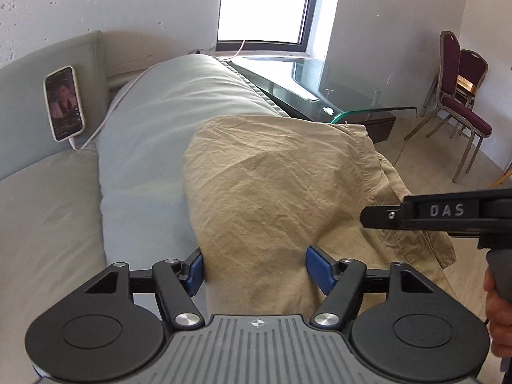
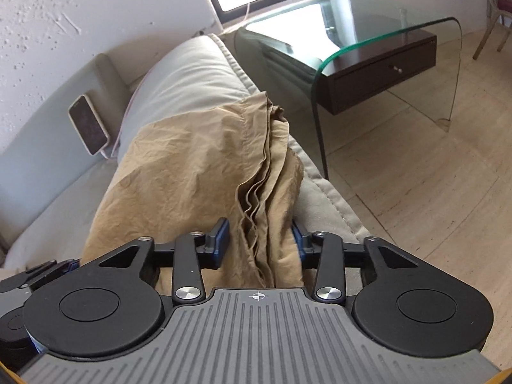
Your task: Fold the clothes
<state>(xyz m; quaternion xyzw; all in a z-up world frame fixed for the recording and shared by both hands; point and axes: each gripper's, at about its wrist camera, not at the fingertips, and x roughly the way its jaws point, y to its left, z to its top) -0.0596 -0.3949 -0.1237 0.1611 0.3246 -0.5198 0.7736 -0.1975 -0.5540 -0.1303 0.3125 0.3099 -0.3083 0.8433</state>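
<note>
A tan garment (image 1: 272, 185) lies folded over a pale grey cushion (image 1: 153, 121) on the sofa. My left gripper (image 1: 257, 270) stands open at its near edge, with the blue pads (image 1: 320, 268) wide apart and cloth lying between them. In the right wrist view the garment (image 2: 192, 160) shows its stacked fold edges on the right. My right gripper (image 2: 260, 240) is open around that layered edge, and its pads do not press it. The right gripper (image 1: 368, 216) also reaches in from the right edge of the left wrist view, held by a hand (image 1: 499, 313).
A phone (image 1: 64, 102) with a white cable leans on the sofa back (image 1: 38, 73). A glass side table (image 2: 384, 38) with a dark drawer stands past the sofa arm. Two maroon chairs (image 1: 460, 102) stand on the tiled floor (image 2: 432, 192) by the wall.
</note>
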